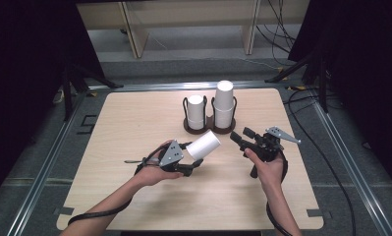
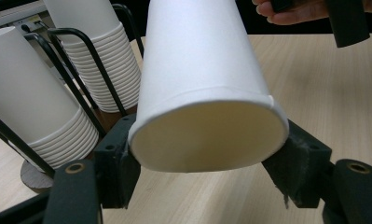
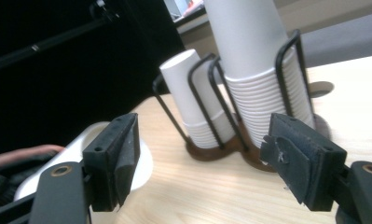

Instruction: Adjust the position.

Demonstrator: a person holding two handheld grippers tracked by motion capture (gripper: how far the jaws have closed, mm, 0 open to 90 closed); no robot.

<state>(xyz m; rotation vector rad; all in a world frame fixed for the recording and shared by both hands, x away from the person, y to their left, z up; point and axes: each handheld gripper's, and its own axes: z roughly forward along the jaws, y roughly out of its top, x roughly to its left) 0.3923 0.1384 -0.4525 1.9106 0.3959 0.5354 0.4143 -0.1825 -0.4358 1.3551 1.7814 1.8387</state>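
Left hand-held gripper [image 1: 196,156]: it was clamped on a single paper cup [image 1: 203,145], its jaws pressing the rim end from both sides, as the left gripper view showed plainly.
Paper cup: it was held above the desk [image 1: 134,118], near the middle, tipped over so its closed base pointed far and right toward the rack; its open mouth faced back toward the person.
Right hand-held gripper [image 1: 237,139]: its jaws stood wide apart and held nothing; it hovered right of the cup, pointing left and far.
Rack [image 1: 210,129]: a dark wire cup holder stood at the far middle of the desk, with a short stack [image 1: 196,112] on the left and a taller stack [image 1: 224,104] on the right.
Step in hand: it looked like one cup was being carried between the rack and the open desk, or offered to the right hand-held gripper; which one could not be told.
Doing it well: the squeeze should have been kept light, since the thin rim would buckle easily.
Handover: the right jaws should have closed on the cup's body near the base, well clear of the left jaws, before the left let go.
Risk: swinging the cup toward the tall stack could have knocked it.
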